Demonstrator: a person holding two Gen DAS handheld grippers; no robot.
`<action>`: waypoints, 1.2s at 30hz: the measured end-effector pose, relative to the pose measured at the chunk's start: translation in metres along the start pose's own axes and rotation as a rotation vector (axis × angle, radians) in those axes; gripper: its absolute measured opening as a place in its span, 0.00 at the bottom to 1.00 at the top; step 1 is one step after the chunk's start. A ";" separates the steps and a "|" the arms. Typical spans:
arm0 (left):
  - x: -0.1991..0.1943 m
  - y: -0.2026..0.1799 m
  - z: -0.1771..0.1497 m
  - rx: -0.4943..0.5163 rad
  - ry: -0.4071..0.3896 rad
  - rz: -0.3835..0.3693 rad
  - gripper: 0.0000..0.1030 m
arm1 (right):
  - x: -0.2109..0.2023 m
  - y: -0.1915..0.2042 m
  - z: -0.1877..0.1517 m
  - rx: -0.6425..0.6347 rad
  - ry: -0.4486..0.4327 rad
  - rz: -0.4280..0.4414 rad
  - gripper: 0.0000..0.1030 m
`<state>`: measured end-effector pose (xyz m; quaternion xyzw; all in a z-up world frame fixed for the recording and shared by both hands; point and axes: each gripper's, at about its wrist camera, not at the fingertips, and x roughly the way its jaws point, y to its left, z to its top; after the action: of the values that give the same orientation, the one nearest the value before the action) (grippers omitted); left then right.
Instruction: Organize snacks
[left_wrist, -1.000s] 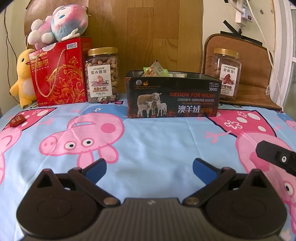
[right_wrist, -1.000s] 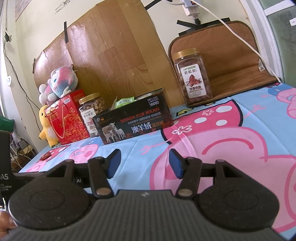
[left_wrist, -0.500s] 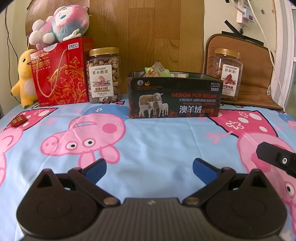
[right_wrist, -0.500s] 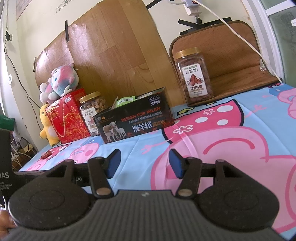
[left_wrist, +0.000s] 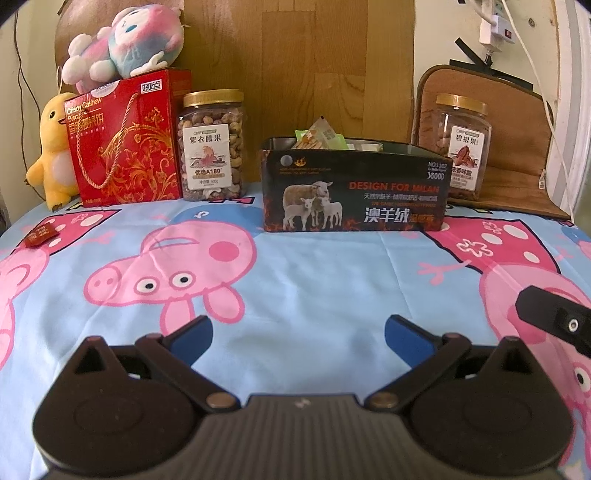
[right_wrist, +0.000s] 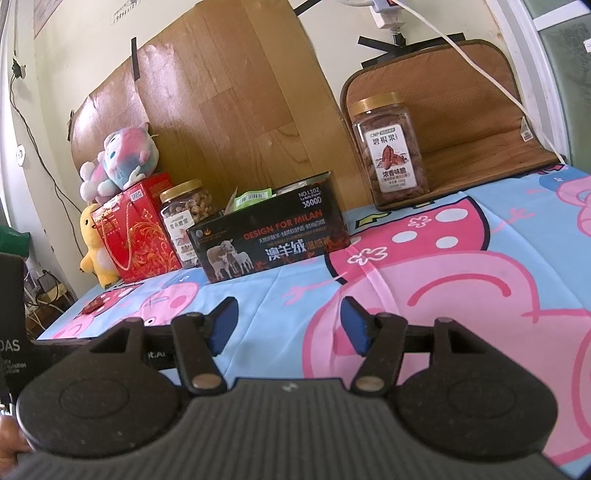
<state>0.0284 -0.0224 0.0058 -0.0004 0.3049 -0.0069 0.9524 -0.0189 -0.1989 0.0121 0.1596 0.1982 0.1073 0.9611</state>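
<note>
A home bedroom: cartoon-pig bedsheet (left_wrist: 303, 280), plush toys (left_wrist: 125, 37), snack jars (left_wrist: 213, 146) along a taped-up wooden board (right_wrist: 236, 103).

Soft warm daylight filling both views, fisheye bending the edges, corners darkening, near gripper bodies blurring slightly, faint sheen glinting on the wooden board (right_wrist: 236, 107)

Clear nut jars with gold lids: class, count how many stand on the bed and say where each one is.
2. One jar stands between the red gift box and the black box; the other jar stands on the brown mat, right of the black box. None seems hidden.
</note>
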 end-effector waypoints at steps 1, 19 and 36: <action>0.000 0.000 0.000 -0.002 0.001 0.001 1.00 | 0.000 0.000 0.000 -0.001 0.001 0.001 0.62; -0.011 -0.001 0.001 0.028 -0.030 0.046 1.00 | 0.000 0.000 0.004 0.026 0.038 -0.017 0.63; -0.053 0.005 0.019 0.014 -0.029 0.045 1.00 | -0.031 0.025 0.025 0.018 -0.017 -0.006 0.82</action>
<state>-0.0037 -0.0165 0.0515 0.0130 0.2907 0.0127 0.9566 -0.0398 -0.1905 0.0539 0.1686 0.1912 0.1015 0.9616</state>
